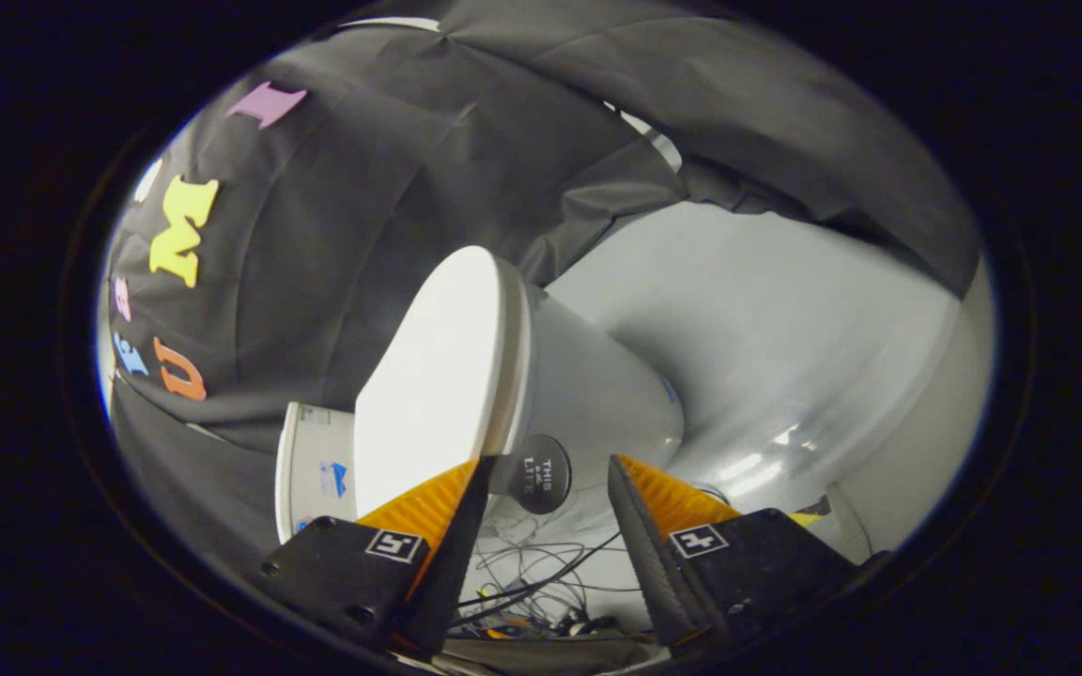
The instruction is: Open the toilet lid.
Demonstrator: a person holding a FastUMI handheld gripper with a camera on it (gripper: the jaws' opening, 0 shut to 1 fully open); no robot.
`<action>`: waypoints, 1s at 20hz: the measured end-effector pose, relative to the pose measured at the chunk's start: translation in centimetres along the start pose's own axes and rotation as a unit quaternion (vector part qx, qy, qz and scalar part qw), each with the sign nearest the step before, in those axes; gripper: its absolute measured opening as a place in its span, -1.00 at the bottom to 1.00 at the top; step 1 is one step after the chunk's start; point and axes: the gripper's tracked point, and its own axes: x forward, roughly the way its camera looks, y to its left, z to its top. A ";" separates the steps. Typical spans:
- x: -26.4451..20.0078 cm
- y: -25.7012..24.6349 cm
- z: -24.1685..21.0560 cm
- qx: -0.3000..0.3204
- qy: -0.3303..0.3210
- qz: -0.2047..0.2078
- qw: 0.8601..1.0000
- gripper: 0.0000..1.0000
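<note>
The white toilet lid lies flat against the white bowl; the whole toilet looks turned on its side in this rolled view. The tank stands at the lid's nearer end, beside the left finger. My gripper is open, its orange-and-black fingers spread wide with nothing between them. The left fingertip sits right at the lid's rim, and I cannot tell if it touches. The right fingertip is off the bowl's side.
A round black disc is on the bowl just beyond the fingers. A tangle of thin cables lies on the glossy white floor between the fingers. Black cloth hangs behind the toilet.
</note>
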 end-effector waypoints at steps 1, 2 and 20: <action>-0.1 0.3 0.1 0.014 0.000 0.015 1.000 0.52; 0.0 0.5 0.2 0.027 0.004 0.029 0.999 0.46; 1.1 2.3 0.6 0.065 0.018 0.050 0.996 -0.73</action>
